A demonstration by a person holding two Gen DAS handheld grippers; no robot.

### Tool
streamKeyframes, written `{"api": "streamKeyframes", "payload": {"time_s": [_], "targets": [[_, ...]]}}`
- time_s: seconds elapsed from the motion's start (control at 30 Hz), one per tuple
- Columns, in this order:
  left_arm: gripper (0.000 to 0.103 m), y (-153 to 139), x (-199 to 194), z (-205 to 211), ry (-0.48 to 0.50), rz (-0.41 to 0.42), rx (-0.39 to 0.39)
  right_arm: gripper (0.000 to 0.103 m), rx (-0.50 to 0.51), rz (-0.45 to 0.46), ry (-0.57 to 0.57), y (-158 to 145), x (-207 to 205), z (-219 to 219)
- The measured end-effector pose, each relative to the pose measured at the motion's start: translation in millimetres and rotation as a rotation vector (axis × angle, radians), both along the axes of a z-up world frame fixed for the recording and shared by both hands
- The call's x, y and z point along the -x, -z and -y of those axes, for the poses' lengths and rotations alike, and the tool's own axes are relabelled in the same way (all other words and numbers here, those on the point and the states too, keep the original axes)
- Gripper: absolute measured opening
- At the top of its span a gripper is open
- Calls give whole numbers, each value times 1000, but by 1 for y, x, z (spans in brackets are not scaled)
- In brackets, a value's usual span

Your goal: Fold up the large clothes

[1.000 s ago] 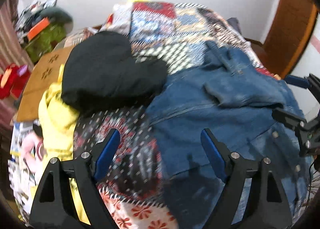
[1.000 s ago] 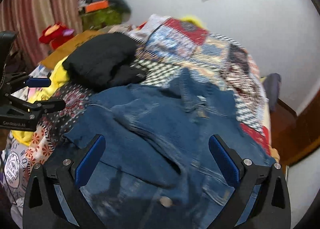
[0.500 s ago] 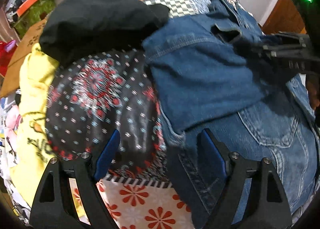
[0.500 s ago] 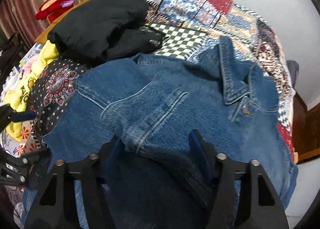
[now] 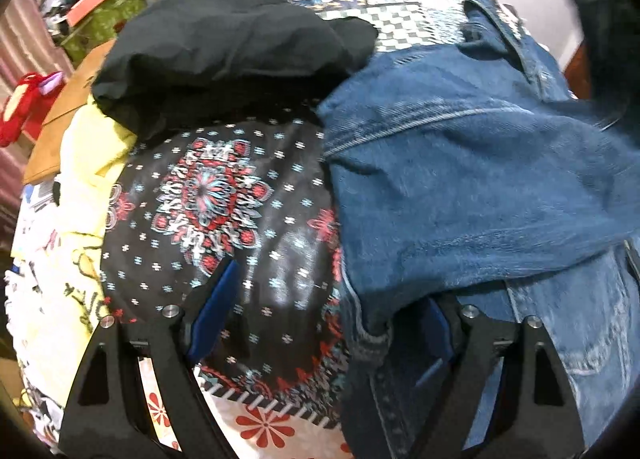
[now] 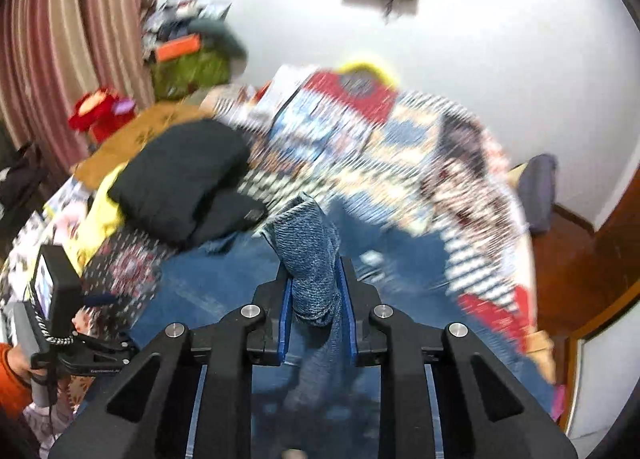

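**Denim jacket pinched, one side free**

Right gripper [image 6: 316, 291] jaws have just been closing, now clamped on a bunched fold of coarse denim jacket [image 6: 312, 255], standing upright mid-frame (blurry). Left gripper [image 5: 324, 315] gapes wide over the jacket's edge at lower right, gripping nothing, over the patterned bedspread [image 5: 208, 195].

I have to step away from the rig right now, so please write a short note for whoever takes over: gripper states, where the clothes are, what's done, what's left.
Right gripper: jaws have just closed on a bunched fold of the denim jacket, which stands up between the pads.
Left gripper: open, low over the jacket's near edge, denim bunched between its fingers, not pinched.
Jacket lies spread on the patterned bedspread; a black garment and a yellow garment are piled beside it.
Done: one grip taken, a flap lifted.
Left: probably close the left gripper on the edge, then finish folding; the other clothes look unfolded.
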State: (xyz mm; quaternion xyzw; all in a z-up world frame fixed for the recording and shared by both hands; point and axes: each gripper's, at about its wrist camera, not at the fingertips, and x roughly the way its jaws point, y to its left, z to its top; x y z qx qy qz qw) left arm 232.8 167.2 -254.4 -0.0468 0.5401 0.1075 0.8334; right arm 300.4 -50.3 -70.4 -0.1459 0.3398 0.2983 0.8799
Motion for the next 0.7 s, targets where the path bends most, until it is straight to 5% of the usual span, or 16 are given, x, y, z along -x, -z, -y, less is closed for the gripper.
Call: {"api": "streamKeyframes", "payload": {"time_s": [0.17,0.3,0.5,0.7], "targets": [[83,11,2,-4,-23,-25,10,13,-78,66,114,-36,-10,57],[89,11,6,2,-1,-25,5,13,-141,32,155,-37,-14,86],[89,14,3,9,13,-33,-38,14,-77,-66,229,20,-18,111],[89,15,1,11,23,-39,-29,15,-94,-294,329,93,-26,156]]}}
